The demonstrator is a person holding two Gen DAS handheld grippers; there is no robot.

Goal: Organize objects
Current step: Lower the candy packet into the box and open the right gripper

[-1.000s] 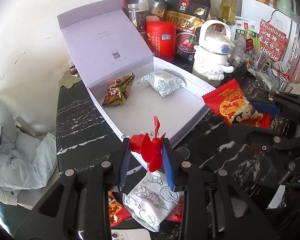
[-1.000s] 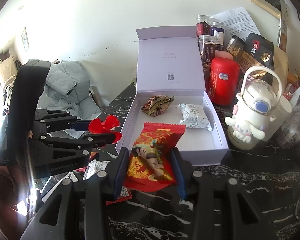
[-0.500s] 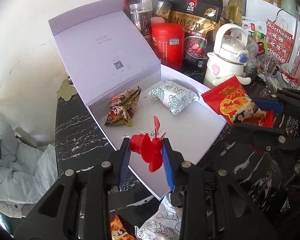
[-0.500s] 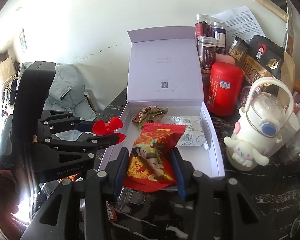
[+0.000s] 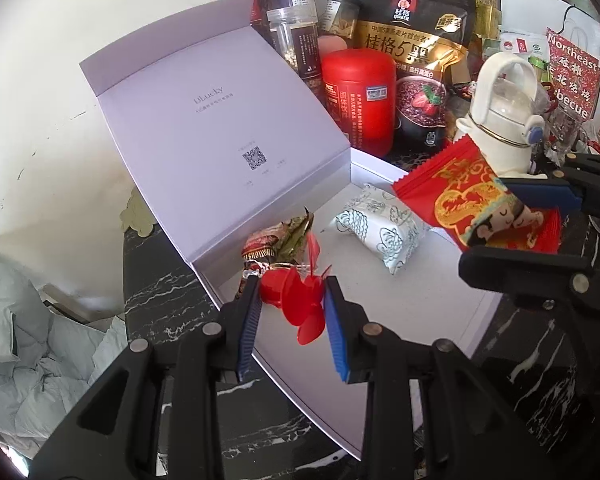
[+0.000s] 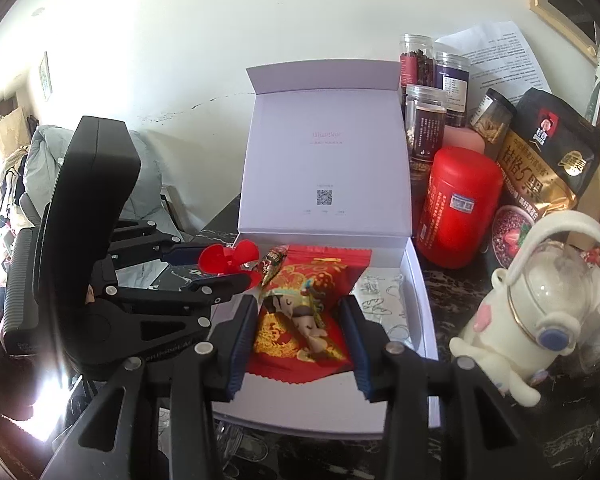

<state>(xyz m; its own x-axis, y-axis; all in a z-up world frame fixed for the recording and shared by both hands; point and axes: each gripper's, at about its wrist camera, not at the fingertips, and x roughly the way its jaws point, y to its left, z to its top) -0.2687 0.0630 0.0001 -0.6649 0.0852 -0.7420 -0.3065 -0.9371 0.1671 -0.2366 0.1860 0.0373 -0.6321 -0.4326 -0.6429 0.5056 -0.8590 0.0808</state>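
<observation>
We see the left gripper (image 5: 292,312), its ribbed blue pads clamped on a small red plastic fan (image 5: 296,300) with thin glossy petal-shaped blades, held above the near left corner of the open box (image 5: 420,320). The right gripper (image 6: 302,332) has its pads pressed against the sides of a crinkly red foil snack packet (image 6: 304,312) with zigzag-cut ends and a gold printed cartoon figure, held over the box's tray. The box is smooth matte lavender card, rectangular, its hinged lid (image 5: 220,128) standing up behind the tray. On the tray floor lie a puffy white wrapped pastry (image 5: 380,232) with line-drawn patterns and a crumpled brown-green wrapper (image 5: 276,240), near each other but apart. Beside the box on the black white-veined marble counter (image 5: 160,304) stand a red cylindrical tin (image 5: 358,100) and a rounded white bottle (image 6: 540,300) with a loop handle
</observation>
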